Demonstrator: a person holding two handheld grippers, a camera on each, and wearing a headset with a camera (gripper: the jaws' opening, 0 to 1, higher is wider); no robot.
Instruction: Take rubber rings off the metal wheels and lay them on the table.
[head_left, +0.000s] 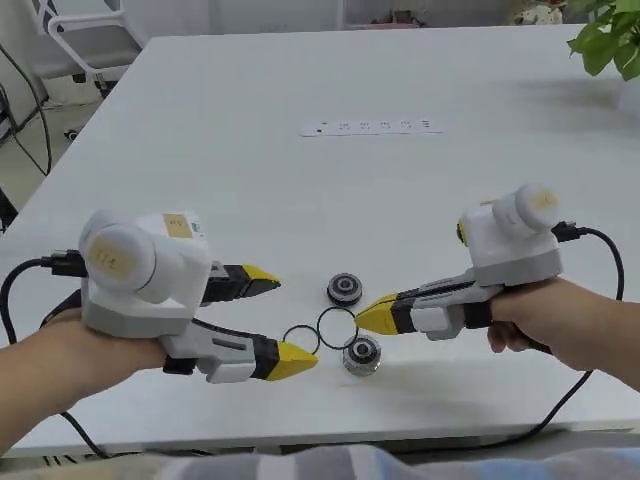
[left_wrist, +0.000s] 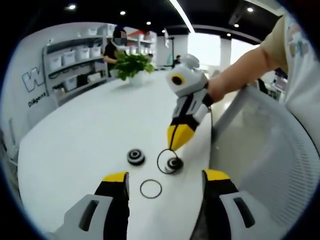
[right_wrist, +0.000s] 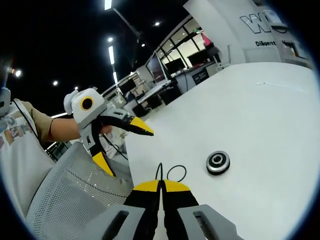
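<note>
Nearest the lens, the left gripper (head_left: 283, 320) hangs over the near edge of the white worktop (head_left: 200, 150); its 2 yellow-tipped jaws are spread wide and hold nothing. In the left gripper view those same jaws of the left gripper (left_wrist: 166, 175) frame a small thin black rubber ring (left_wrist: 150, 188) lying flat on the worktop, so that is 1 ring laid down, by the look of it; the head view puts that small ring (head_left: 301, 339) close to the near edge. Across from it the right gripper (head_left: 372, 315) has its jaws pressed together on a larger thin black rubber ring (head_left: 337, 325), pinching its rim; the loop hangs just beside the bare silver metal wheel (head_left: 361, 354), and I cannot tell whether they touch. A little farther from the near edge sits the black-tyred metal wheel (head_left: 345, 289), wearing its rubber.

So the step in hand reads as carrying ring number 2 away from its wheel. The next move calls for swinging it clear onto bare worktop, lowering it flat and parting the jaws; after that, the black-tyred wheel needs steadying with 1 gripper while the other peels.
</note>
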